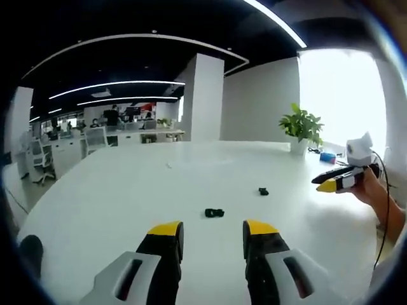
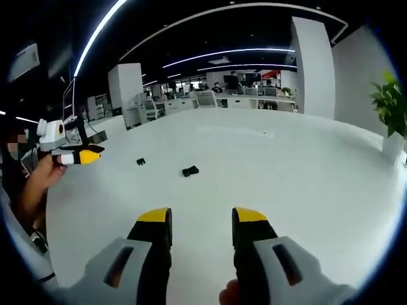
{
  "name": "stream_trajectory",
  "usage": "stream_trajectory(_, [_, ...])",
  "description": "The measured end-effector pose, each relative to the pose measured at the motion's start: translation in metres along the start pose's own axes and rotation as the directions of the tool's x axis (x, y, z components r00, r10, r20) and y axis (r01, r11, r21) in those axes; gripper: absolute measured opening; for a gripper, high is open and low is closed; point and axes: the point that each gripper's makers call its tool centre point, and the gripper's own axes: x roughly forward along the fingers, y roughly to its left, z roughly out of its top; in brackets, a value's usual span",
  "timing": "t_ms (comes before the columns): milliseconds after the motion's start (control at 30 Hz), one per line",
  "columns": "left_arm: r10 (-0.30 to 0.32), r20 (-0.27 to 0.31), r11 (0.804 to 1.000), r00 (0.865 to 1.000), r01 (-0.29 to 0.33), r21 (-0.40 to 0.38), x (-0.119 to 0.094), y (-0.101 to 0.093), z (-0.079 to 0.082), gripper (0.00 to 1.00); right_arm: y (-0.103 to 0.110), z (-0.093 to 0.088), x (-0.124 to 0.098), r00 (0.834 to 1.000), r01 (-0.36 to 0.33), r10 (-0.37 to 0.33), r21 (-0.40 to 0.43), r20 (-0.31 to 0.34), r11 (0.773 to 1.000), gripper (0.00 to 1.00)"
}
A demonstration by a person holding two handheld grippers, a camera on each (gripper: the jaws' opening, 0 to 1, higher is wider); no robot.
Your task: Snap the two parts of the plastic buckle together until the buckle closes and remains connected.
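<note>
Nearest me in the left gripper view is my left gripper (image 1: 213, 236), its yellow-tipped jaws standing apart with nothing between them, raised over the white table (image 1: 114, 197). Just past the tips lies one buckle part (image 1: 214, 213), small and black, and the second buckle part (image 1: 263, 191) sits farther off toward the right, the two well apart from each other. In the right gripper view my right gripper (image 2: 195, 223) is likewise spread wide and empty, with the same two pieces ahead: one buckle part (image 2: 189, 170) closer, the other (image 2: 140, 161) beyond it to the left.

The table is broad and bare around both pieces, so I have open room on every side; its far edge curves away toward the office desks (image 1: 127, 135) and chairs (image 1: 38, 159). Nothing lies between either gripper and the parts. A potted plant (image 1: 301, 127) stands near the table's far right edge by a bright window (image 1: 340, 101), well clear of the buckle. A white pillar (image 1: 205, 96) rises behind the table.
</note>
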Motion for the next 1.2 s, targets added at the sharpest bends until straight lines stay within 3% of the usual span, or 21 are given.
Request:
stream_trajectory(367, [-0.038,-0.028,0.997,0.999,0.040,0.060,0.008,0.002,-0.001,0.37,-0.004,0.002,0.007,0.998,-0.061,0.061,-0.006,0.009,0.998,0.38])
stream_trajectory(733, [-0.047,-0.059,0.996,0.997,0.051,0.070,0.021,0.008,-0.004,0.37,-0.006,0.008,0.015,0.997,-0.079,0.078,-0.045,-0.007,0.996,0.37])
stream_trajectory(1200, [-0.056,-0.067,0.994,0.996,0.063,0.094,0.030,0.013,0.004,0.37,-0.009,0.014,0.023,0.994,-0.102,0.100,-0.079,-0.032,0.992,0.38])
